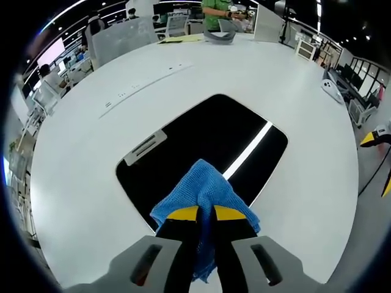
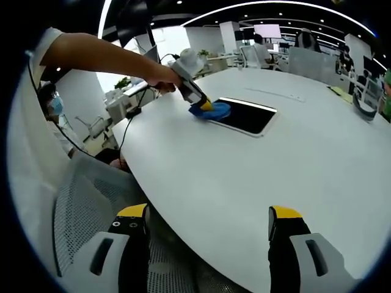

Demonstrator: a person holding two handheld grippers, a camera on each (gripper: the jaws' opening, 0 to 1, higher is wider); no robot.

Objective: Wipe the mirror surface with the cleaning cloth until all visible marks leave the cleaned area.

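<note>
The mirror (image 1: 208,149) lies flat on the big white table (image 1: 293,91), a dark rounded rectangle with a bright strip of ceiling light reflected across it and a small grey label near one edge. In the left gripper view the left gripper (image 1: 206,213) has its yellow-tipped jaws pinched tight together on the blue cleaning cloth (image 1: 201,186), which bunches out ahead of the tips and rests on the near part of the glass. From the right gripper view I can see the same scene from across the table: a person's bare arm (image 2: 101,55) reaches in from the left, the left gripper (image 2: 204,105) is angled down at the near end of the mirror (image 2: 244,116), and the blue cloth (image 2: 211,112) sits pressed under it at the mirror's edge. The right gripper (image 2: 209,217) hangs well apart from the mirror, at the table's near rim above a grey mesh chair (image 2: 91,201), its two jaws spread wide with nothing between them.
</note>
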